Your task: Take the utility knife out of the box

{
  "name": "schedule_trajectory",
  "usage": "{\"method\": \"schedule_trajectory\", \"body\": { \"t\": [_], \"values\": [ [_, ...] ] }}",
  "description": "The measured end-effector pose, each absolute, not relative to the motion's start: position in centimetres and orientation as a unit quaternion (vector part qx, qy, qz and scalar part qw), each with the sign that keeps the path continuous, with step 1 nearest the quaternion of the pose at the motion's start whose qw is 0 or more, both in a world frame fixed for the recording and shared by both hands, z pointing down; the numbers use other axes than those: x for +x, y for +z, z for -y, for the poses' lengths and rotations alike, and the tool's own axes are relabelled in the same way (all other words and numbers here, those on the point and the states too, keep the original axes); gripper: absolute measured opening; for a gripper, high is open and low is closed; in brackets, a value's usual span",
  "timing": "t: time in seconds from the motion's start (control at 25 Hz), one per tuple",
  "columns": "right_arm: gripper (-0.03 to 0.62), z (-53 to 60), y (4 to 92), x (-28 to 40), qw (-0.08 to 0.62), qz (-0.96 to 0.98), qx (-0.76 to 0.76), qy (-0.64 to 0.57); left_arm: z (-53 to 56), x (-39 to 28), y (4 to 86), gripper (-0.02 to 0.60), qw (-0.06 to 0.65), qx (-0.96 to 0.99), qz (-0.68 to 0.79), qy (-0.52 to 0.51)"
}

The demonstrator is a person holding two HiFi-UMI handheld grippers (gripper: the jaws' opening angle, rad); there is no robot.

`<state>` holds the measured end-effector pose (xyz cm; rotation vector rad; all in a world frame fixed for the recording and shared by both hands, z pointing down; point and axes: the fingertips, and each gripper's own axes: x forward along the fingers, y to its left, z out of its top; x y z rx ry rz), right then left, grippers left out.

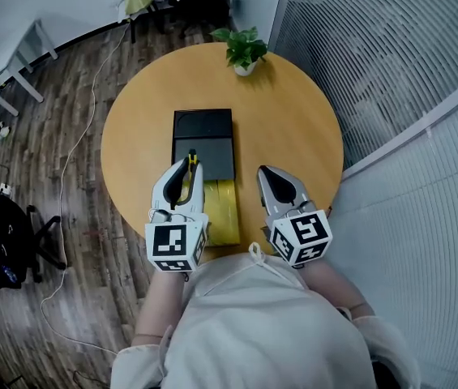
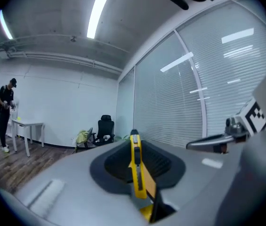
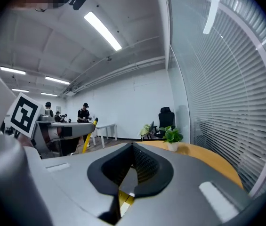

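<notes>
Knife out of the box, clamped in the left gripper (image 1: pixel 188 168).

The left gripper's jaws are closed on the yellow knife (image 2: pixel 136 164), which stands on edge between them. Its tip pokes past the jaw ends and its lower end is cut off behind the jaws. From the head view only slivers of yellow show between the jaws. The right gripper (image 1: pixel 267 173) has its jaws together with nothing in them. The black box (image 1: pixel 203 140) lies on the round table (image 1: pixel 293 128), its near edge covered by the left gripper's tips and its inside too dark to read. A yellow piece (image 1: pixel 224 213) just in front of it is half hidden under the left gripper, so I cannot tell what it is.
</notes>
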<state>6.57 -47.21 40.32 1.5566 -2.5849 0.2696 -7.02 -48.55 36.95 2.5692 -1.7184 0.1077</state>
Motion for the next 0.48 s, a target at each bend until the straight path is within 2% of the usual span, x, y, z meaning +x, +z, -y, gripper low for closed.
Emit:
{"method": "schedule_trajectory", "body": {
  "t": [0.48],
  "values": [
    [0.0,46.68,39.67,5.94,0.055,0.854,0.512,0.073,47.57,-6.5,36.4,0.067,0.017,0.839,0.542,0.033]
  ]
}}
